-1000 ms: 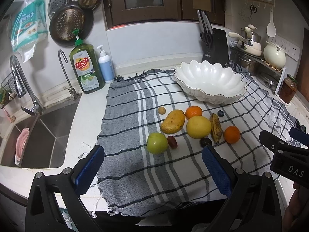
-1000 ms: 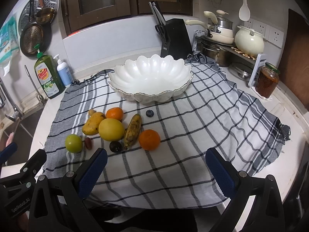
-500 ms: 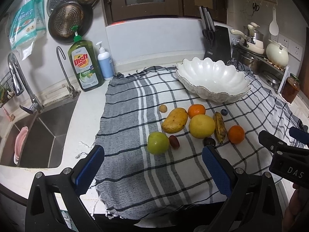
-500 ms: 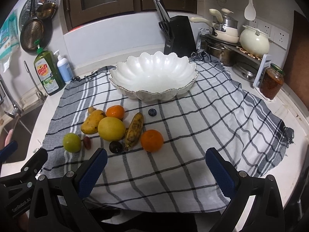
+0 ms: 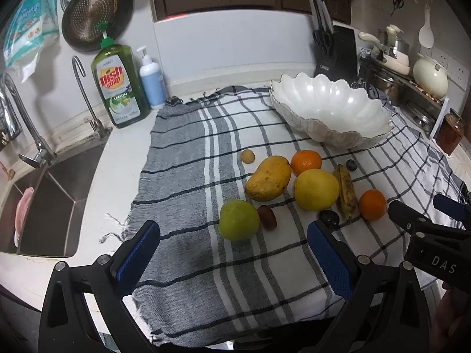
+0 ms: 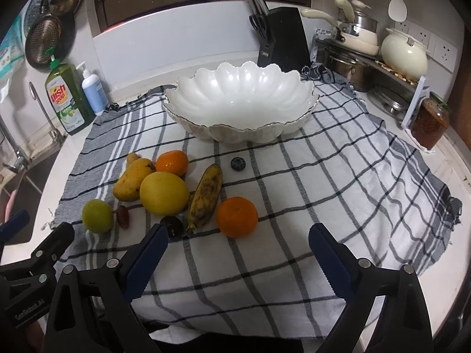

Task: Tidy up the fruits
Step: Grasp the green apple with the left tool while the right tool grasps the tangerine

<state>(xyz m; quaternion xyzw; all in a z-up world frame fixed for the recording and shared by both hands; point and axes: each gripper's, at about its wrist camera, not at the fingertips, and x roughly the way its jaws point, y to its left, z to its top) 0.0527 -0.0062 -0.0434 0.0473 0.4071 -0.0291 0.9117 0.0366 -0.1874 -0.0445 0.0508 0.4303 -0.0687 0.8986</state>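
1. In the middle of both views a checked cloth [image 5: 188, 176] covers the desk [image 5: 117, 158], and all the fruit lies on it in one cluster.
2. Toward the upper right of the left wrist view stands a white scalloped bowl [image 5: 329, 108] on the cloth, with nothing in it; in the right wrist view the bowl [image 6: 238, 103] sits at upper centre.
3. Below the bowl in the left wrist view lie a mango [image 5: 268, 181], a large yellow fruit [image 5: 316, 189], a spotted banana [image 5: 346, 194] and two oranges, one above the yellow fruit [image 5: 306, 162] and one at the right end of the cluster [image 5: 372, 205].
4. A green apple [image 5: 239, 220] lies lowest and furthest left, with a small dark red fruit [image 5: 267, 217] just beside it.
5. A dark round fruit [image 5: 329, 217] lies near the banana's lower end, a blueberry [image 5: 351, 164] near its upper end, and a small tan fruit [image 5: 247, 156] lies left of the mango.
6. The left gripper [image 5: 232, 260] fills the bottom of its view, its jaws wide apart and holding nothing; the apple shows between them, further up the frame.
7. The right gripper [image 6: 237, 261] has just been closing its jaws a little; they stand wide apart over bare cloth, with nothing between them, the nearer orange [image 6: 237, 217] just above.
8. At the left edge are a sink [image 5: 44, 203] and a dish soap bottle [image 5: 119, 85].
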